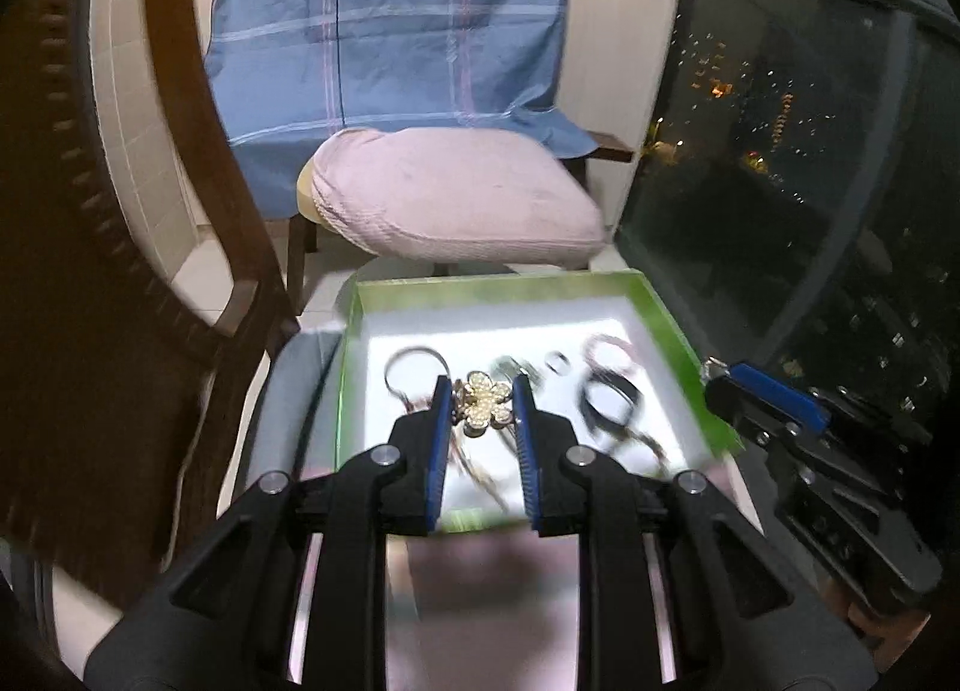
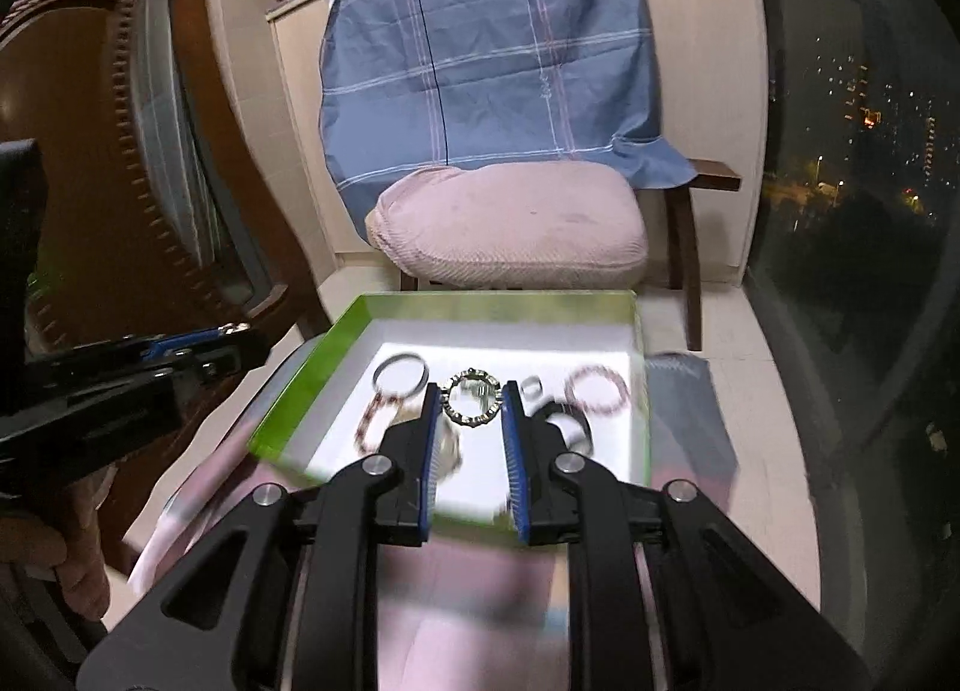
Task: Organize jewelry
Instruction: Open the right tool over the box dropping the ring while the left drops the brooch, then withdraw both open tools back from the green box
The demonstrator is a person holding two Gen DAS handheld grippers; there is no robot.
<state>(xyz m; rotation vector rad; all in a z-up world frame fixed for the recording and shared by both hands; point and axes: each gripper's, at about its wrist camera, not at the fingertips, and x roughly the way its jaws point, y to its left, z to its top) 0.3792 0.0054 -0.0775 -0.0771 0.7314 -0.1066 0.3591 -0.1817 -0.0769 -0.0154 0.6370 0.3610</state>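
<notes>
A green-rimmed box [image 1: 504,286] with a white floor holds several pieces of jewelry. My left gripper [image 1: 480,400] is shut on a pearl flower brooch [image 1: 483,403] and holds it above the box. A silver bangle [image 1: 411,361], a small ring [image 1: 558,362], a pink beaded bracelet [image 1: 609,352] and a black bangle [image 1: 609,406] lie inside. My right gripper [image 2: 469,400] is shut on a gold studded ring bracelet [image 2: 471,398] over the box [image 2: 492,301]. The silver bangle [image 2: 401,370] and the pink bracelet [image 2: 597,388] show there too.
A chair with a pink cushion [image 2: 510,223] and a blue checked cloth [image 2: 486,60] stands behind the box. A carved wooden frame [image 2: 90,150] is at the left. A dark window [image 2: 858,150] is at the right. The box rests on a pink surface [image 2: 468,601].
</notes>
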